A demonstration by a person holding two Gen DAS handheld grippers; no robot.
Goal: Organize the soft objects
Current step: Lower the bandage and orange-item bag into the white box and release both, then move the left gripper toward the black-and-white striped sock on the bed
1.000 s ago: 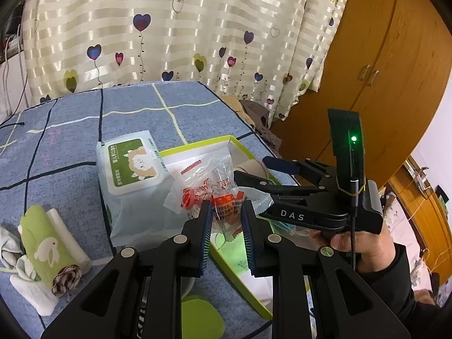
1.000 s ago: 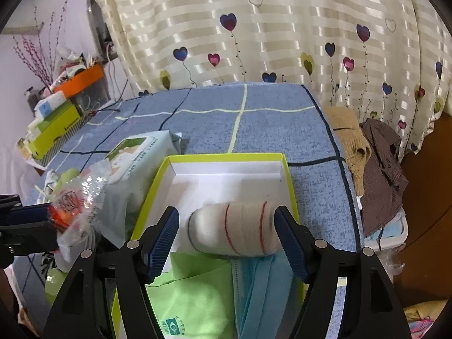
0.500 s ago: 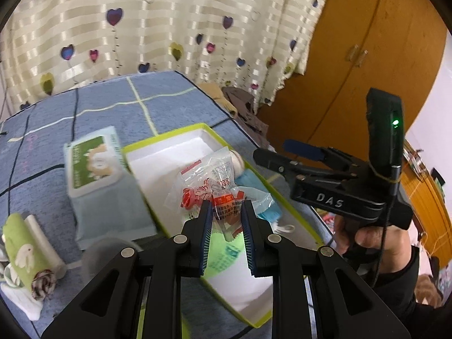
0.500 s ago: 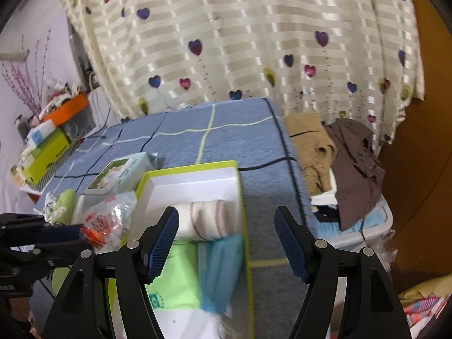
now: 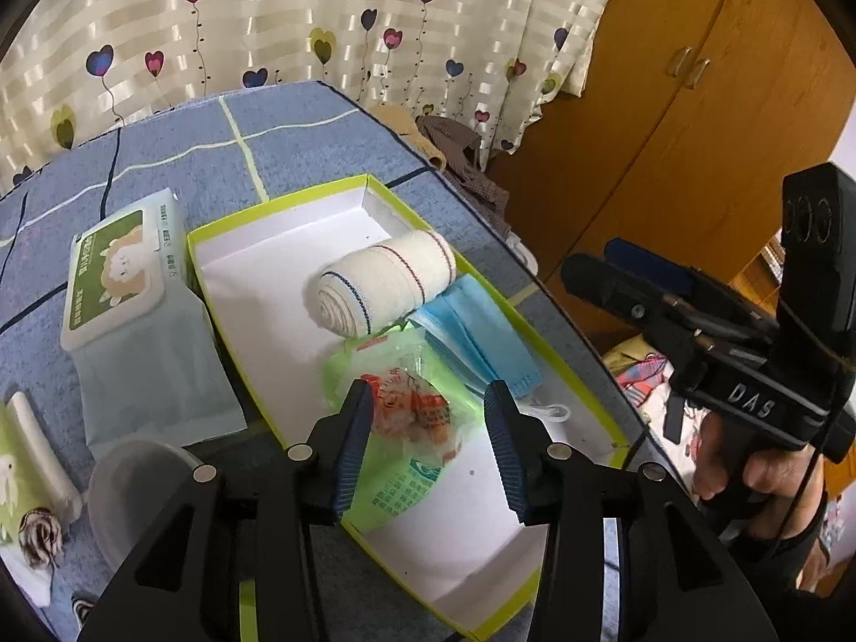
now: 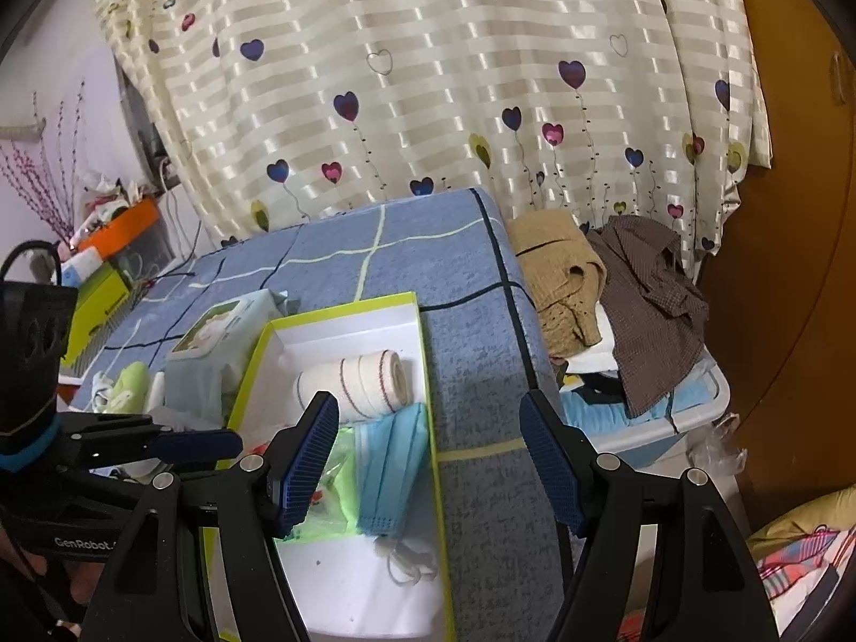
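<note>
A white box with a lime-green rim (image 5: 299, 198) lies on the blue bed. It holds a rolled bandage (image 5: 385, 281), blue face masks (image 5: 476, 337) and a green printed bag (image 5: 406, 487). A clear packet with red print (image 5: 406, 406) rests on that bag. My left gripper (image 5: 428, 428) hovers over it with its jaws opening; the packet lies between the pads, untouched. My right gripper (image 6: 430, 438) stands open and empty over the box's right rim (image 6: 428, 374), with the bandage (image 6: 353, 380) beyond it.
A pack of wet wipes (image 5: 123, 273) lies left of the box, with a green rolled towel (image 5: 21, 460) and a clear lid (image 5: 139, 487) nearer me. Clothes (image 6: 615, 289) are piled on a bin off the bed's right edge. A wooden wardrobe (image 5: 669, 107) stands right.
My left gripper moved over the box, then its jaws spread and the packet dropped onto the green bag. My right gripper drew back and right from the bandage roll.
</note>
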